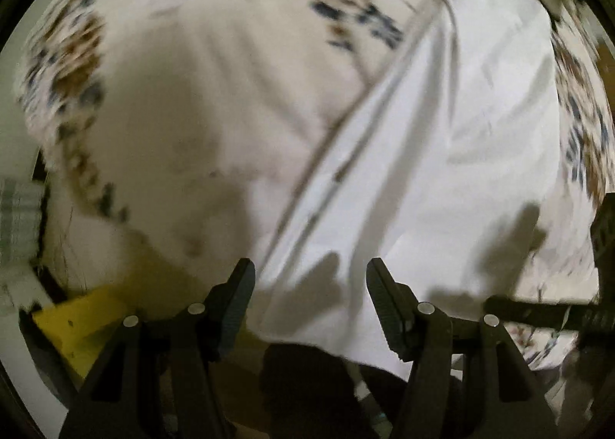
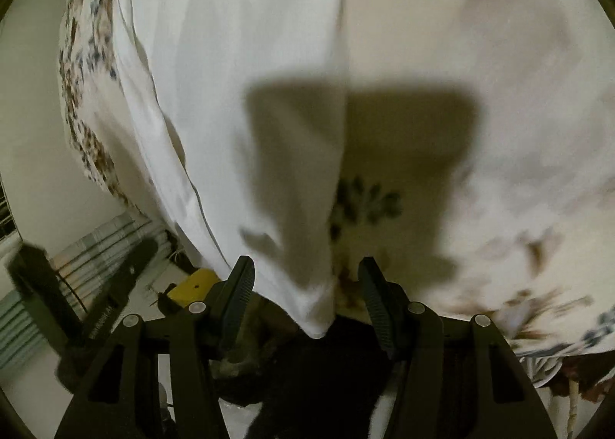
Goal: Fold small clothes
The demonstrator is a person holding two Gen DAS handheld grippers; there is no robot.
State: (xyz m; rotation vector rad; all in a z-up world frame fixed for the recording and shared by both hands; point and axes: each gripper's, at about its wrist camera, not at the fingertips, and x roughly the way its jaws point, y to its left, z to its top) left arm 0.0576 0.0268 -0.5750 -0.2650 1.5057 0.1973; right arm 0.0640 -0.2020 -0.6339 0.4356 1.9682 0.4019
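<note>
Left wrist: one white garment point(image 1: 442, 170), one floral sheet point(image 1: 192, 93), gripper point(image 1: 310, 285) gaping.

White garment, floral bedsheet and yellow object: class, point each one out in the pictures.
white garment point(image 1: 442, 170): left wrist view, on its flat middle panel.
floral bedsheet point(image 1: 77, 66): left wrist view, on a brown printed patch.
yellow object point(image 2: 194, 285): right wrist view, on its top face.

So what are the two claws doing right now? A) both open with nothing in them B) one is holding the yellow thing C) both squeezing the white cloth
A: the left claw and the right claw both have their fingers spread apart, with the plain white cloth garment in front of them, not pinched.
</note>
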